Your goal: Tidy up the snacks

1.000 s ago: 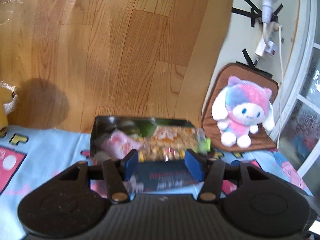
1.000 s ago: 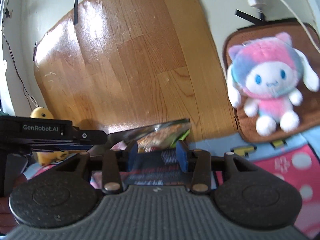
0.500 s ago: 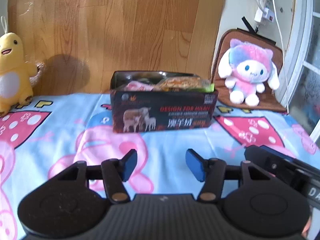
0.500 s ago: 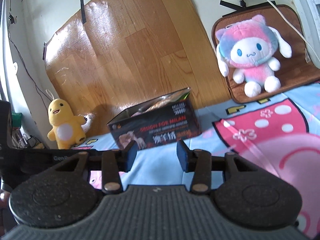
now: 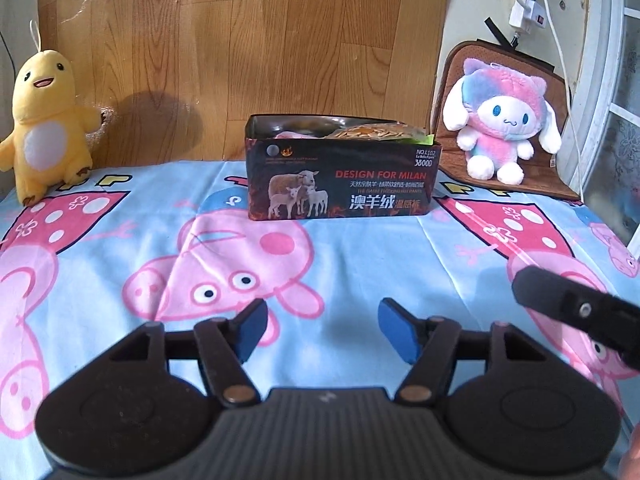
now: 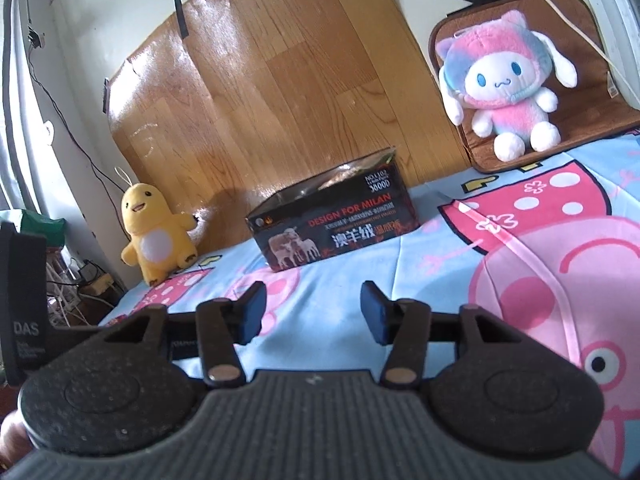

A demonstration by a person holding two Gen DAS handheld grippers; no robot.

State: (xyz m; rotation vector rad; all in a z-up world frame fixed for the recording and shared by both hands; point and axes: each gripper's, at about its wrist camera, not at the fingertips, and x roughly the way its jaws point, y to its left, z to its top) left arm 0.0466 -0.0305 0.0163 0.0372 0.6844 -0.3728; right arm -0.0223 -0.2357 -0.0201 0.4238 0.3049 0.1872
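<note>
A black box printed "DESIGN FOR MILAN" [image 5: 340, 184] stands on the blue cartoon sheet near the wooden back panel; it also shows in the right wrist view [image 6: 332, 228]. Snack packets [image 5: 372, 133] show over its rim: an orange-yellow one and a pink one. My left gripper [image 5: 320, 330] is open and empty, well back from the box. My right gripper [image 6: 312, 312] is open and empty, also well back and to the box's right. Part of the right gripper's body [image 5: 576, 312] shows in the left wrist view.
A yellow duck plush [image 5: 44, 120] sits at the back left. A pink-and-blue plush [image 5: 500, 120] sits on a brown cushion [image 5: 532, 68] at the back right. Cables and a power strip [image 5: 528, 8] hang on the wall. The bed's left edge [image 6: 120, 304] drops off to clutter.
Both grippers have pulled back from the box, which was between their fingers a second ago. The box now stands free on the sheet, farther away.
</note>
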